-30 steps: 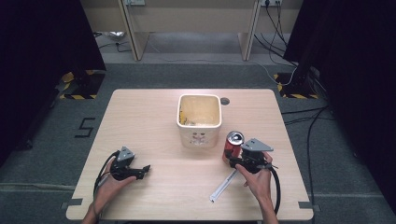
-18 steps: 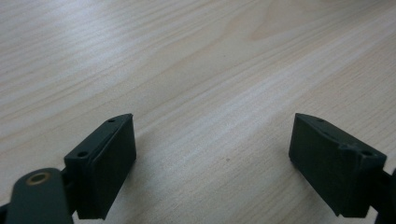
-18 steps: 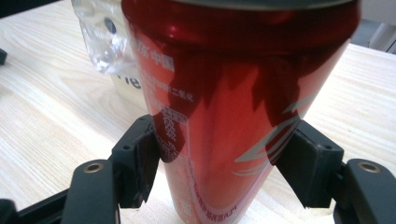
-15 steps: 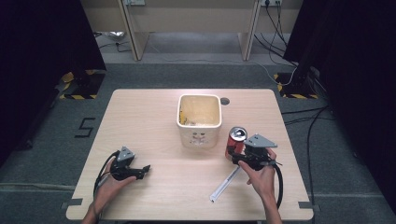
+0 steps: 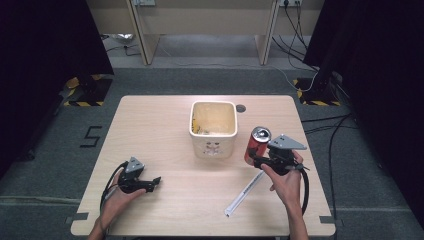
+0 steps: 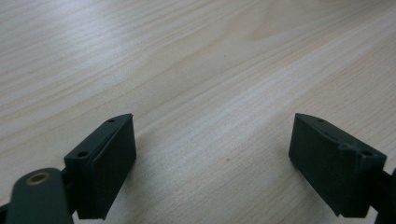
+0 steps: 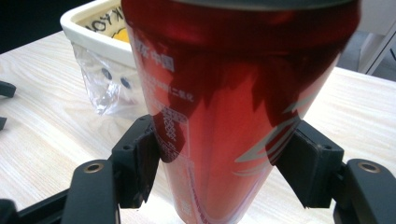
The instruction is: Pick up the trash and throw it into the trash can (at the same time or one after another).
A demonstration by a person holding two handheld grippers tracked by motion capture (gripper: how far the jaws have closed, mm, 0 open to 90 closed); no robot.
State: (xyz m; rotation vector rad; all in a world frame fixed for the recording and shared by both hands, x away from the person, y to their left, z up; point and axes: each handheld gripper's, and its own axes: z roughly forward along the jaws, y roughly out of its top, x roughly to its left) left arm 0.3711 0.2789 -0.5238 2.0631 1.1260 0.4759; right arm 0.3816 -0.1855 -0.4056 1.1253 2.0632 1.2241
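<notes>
A: Status on the right gripper (image 5: 258, 159)?

B: I have it clamped on the can (image 5: 259, 145). In the right gripper view both pads press the can's (image 7: 233, 116) red sides low down, one on each flank, jaws fairly wide because the can is wide. The can stands upright in the grip, silver top up.

A: Where is that over the table (image 5: 165, 125)?

B: Right half, nearer the right edge than the middle, just beside the bin's (image 5: 213, 127) right wall. Can and bin look close; I cannot tell whether they touch. From the high view I cannot tell whether the can's base is on the wood; the right gripper view cuts off its base.

A: The bin?

B: Cream, square, open top, centre of the table toward the far edge. Clear plastic liner shows at its rim in the right gripper view (image 7: 100, 88), with something yellow inside.

A: Left gripper (image 5: 152, 182)?

B: Jaws wide apart, nothing between them. The left gripper view shows bare wood (image 6: 210, 70) between the two pads. It sits near the front-left corner, low over the table, my left hand (image 5: 117, 197) around it.

A: Anything else down there?

B: A white strip (image 5: 245, 192) lies flat on the table near the front edge, right of centre, slanted, just beside my right hand (image 5: 285, 182). A dark round hole (image 5: 241, 107) sits near the far edge beside the bin.
</notes>
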